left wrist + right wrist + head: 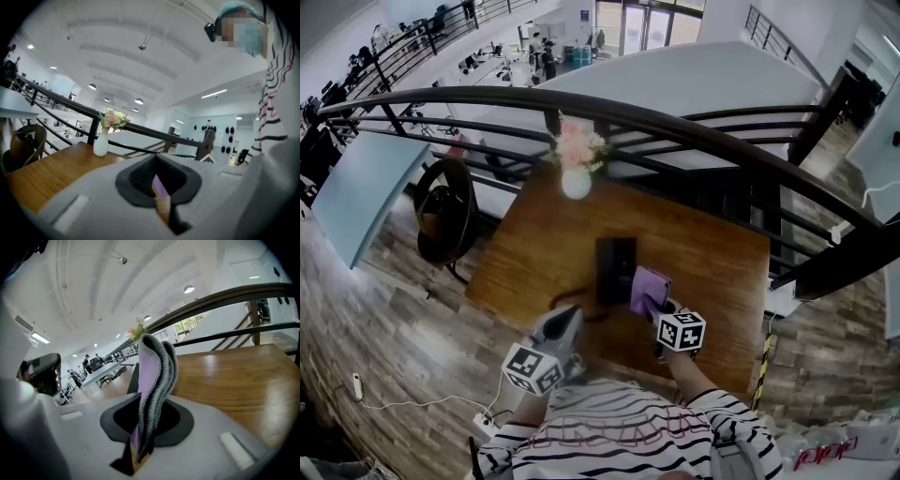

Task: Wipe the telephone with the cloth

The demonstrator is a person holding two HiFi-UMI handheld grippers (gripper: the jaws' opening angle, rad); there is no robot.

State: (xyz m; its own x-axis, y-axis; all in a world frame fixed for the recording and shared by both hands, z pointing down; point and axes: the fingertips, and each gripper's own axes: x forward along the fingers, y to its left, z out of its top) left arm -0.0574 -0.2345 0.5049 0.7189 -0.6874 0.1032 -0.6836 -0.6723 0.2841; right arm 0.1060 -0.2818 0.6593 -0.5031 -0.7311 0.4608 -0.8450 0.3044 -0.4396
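Left tongs (pixel 572 315) are closed on nothing; right tongs (pixel 659 306) are clamped on the cloth (pixel 649 285).

A black rectangular telephone (pixel 616 269) lies flat near the middle of the brown wooden table (pixel 712 272), its long side running away from the person. A lilac cloth with a grey knitted edge (pixel 154 376) is folded and stands upright, pinched between the jaws of the right gripper (pixel 140 444). It sits against the telephone's near right edge.
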